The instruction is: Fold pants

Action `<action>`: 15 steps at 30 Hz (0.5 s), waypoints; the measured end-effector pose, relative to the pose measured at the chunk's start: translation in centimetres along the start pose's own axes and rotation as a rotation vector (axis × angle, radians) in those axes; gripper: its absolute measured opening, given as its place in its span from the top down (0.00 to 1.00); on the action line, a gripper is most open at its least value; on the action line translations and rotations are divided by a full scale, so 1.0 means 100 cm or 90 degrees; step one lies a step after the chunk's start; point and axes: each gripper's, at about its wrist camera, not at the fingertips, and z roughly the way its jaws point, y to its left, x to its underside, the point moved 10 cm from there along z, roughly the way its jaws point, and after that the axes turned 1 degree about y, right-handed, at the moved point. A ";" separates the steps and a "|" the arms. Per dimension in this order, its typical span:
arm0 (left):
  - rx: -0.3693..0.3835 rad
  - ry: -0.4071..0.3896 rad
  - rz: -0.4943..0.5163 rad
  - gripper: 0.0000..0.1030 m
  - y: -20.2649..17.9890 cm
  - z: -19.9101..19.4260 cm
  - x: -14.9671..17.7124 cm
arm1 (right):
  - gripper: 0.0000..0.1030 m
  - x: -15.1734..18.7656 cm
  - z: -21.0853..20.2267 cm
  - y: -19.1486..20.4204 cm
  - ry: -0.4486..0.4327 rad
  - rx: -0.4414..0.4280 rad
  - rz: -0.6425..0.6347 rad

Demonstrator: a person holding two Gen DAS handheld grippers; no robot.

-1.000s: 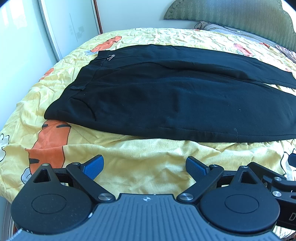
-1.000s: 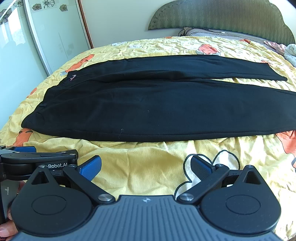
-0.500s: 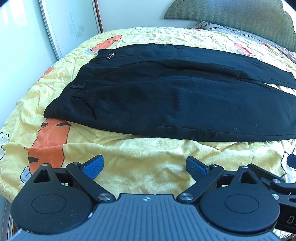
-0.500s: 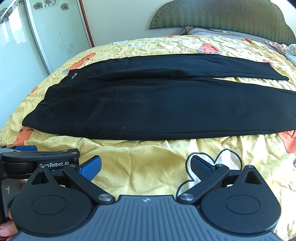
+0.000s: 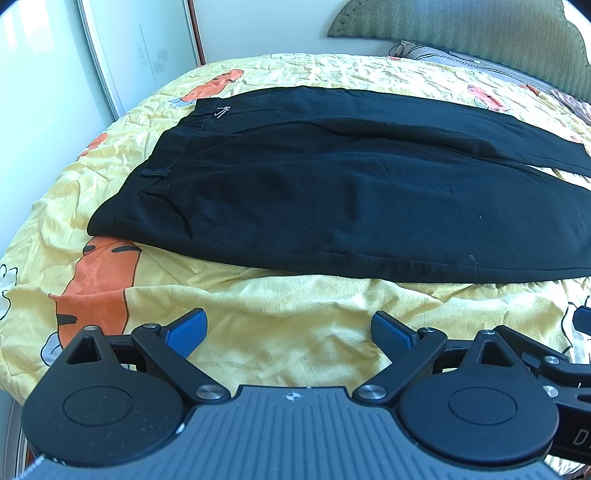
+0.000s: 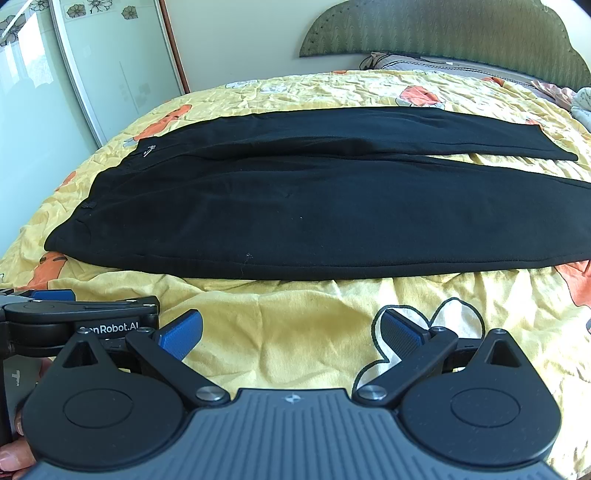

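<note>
Left wrist view: pants [image 5: 332, 199] lie flat on the bed [image 5: 295, 317], long axis left to right, waistband at left, legs running right. Left gripper [image 5: 288, 328] fingers spread apart, holding nothing, over bare sheet just short of the near pant edge.

Right wrist view: pants [image 6: 314, 214] in the same lie, waist left, hems right, far leg angled slightly away from the near one. Right gripper [image 6: 288, 328] fingers apart, empty, short of the pants. Headboard [image 6: 443, 37] behind.

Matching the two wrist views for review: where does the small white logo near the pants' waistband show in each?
Left wrist: white logo upper left, at the far waistband corner of the black pants.
Right wrist: logo left of centre, higher up.
Shared landmark: green headboard, top right in both.
</note>
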 end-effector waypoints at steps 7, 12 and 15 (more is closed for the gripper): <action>0.000 0.000 0.001 0.06 0.000 0.000 0.000 | 0.00 -0.001 0.000 -0.001 0.003 -0.002 0.004; -0.001 0.002 0.002 0.06 -0.001 0.001 -0.001 | 0.00 -0.001 0.001 -0.005 0.006 0.000 0.010; -0.005 0.001 0.005 0.05 -0.001 0.003 -0.002 | 0.00 -0.001 0.002 -0.006 0.009 -0.001 0.013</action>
